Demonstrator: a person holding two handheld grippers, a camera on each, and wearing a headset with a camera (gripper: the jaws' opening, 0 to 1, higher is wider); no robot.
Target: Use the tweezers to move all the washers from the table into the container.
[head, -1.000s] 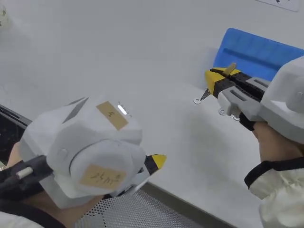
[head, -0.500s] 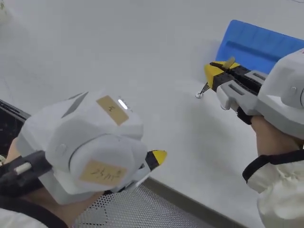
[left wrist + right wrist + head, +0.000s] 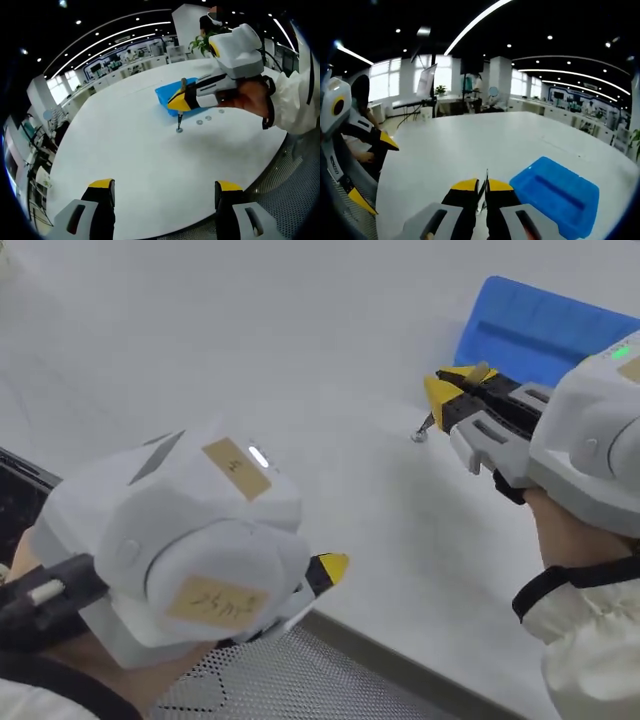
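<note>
The right gripper (image 3: 452,388) is clamping the tweezers (image 3: 428,426), which are pointing down, tips meeting a washer (image 3: 417,437) on the table (image 3: 250,360), with the blue container (image 3: 550,330) just beyond toward the far edge. The left gripper (image 3: 165,185) is hovering, jaws spread, at the near edge, farther off

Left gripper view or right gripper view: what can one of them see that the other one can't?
Left gripper view: loose washers on the table by the right tool, and the tweezers pointing down at another washer. Right gripper view: the left tool off to the left, and the hollow inside of the container. Both: the blue container and the white table.
</note>
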